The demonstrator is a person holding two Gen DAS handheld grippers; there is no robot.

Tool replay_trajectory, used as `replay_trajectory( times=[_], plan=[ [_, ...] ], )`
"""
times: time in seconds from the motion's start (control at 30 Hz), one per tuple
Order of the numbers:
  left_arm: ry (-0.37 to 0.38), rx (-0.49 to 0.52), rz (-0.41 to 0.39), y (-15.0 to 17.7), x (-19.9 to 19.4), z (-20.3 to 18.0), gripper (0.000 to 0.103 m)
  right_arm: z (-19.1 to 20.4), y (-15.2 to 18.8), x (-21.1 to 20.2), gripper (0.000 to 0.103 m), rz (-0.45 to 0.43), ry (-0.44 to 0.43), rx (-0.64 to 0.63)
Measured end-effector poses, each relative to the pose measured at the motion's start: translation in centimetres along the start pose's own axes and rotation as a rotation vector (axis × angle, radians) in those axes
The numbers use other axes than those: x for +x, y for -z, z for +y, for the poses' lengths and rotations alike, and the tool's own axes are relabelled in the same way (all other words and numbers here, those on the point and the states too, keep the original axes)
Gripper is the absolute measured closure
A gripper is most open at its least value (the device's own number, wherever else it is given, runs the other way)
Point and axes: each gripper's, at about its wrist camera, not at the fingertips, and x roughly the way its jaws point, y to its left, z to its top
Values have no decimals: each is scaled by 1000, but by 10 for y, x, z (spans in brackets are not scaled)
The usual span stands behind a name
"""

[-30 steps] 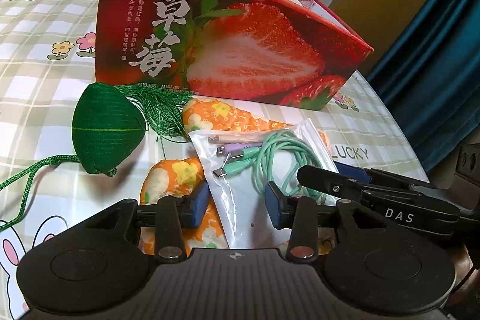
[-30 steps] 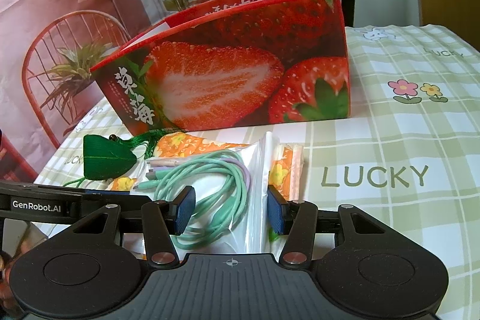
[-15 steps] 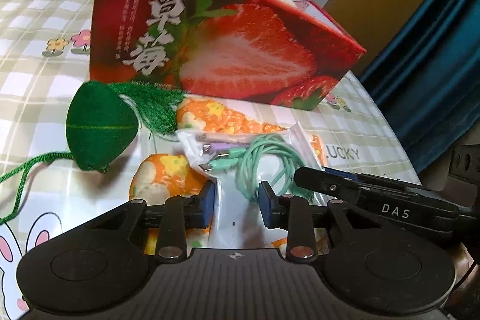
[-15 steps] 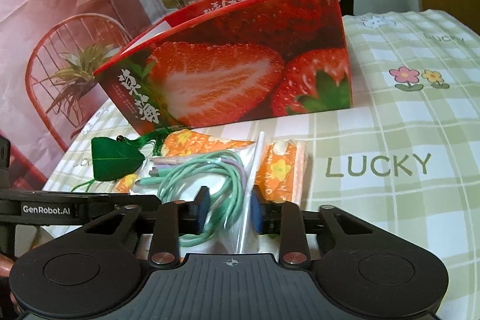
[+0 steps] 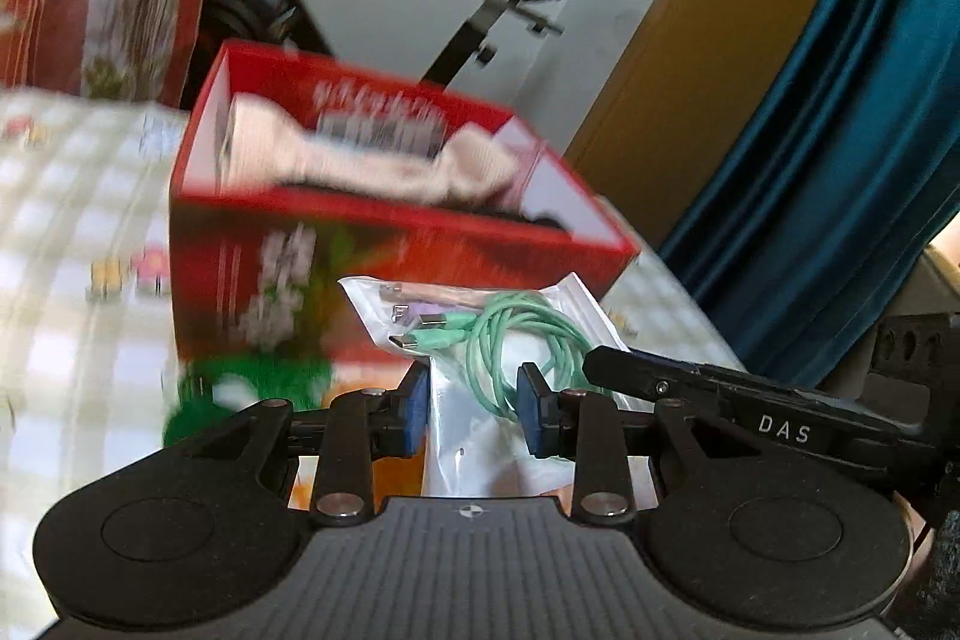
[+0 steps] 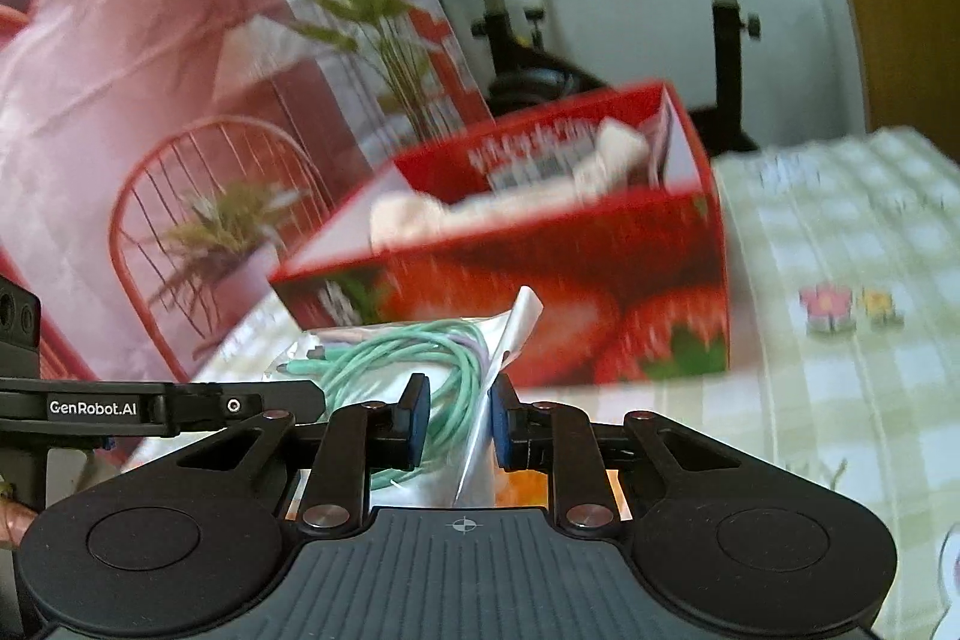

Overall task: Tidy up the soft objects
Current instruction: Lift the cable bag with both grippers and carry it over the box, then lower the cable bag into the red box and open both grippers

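Both the left gripper and right gripper have just been closing and now pinch the clear cable bag, strawberry box right behind.

The left gripper has a matte black body with a ribbed plate at its centre, marked by a small white crosshair. A round black disc sits to each side of that plate. Two black linkage bars with silver rivets run forward from the plate to blue pads. The right gripper has the same build; seen from the left wrist, its black side bears white "DAS" lettering. Seen from the right wrist, the left gripper's side reads "GenRobot.AI" beside a silver screw.
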Motion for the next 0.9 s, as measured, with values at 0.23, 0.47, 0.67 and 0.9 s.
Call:
replay_trajectory(
  times=[0.23,0.47,0.67,0.9],
  plan=[
    [7,22,-51,-44,3,-3,70,6,-58,8,83,-69,-17,-52],
    [-15,9,-44,-84,36,14,70,-7,-101,49,83,-42,-12,-68],
    [-53,17,-10,-104,64,29,70,-20,-115,93,83,12,7,-64],
    [-87,2,65,-116,95,43,70,-36,-121,134,83,86,49,-68]
  ],
)
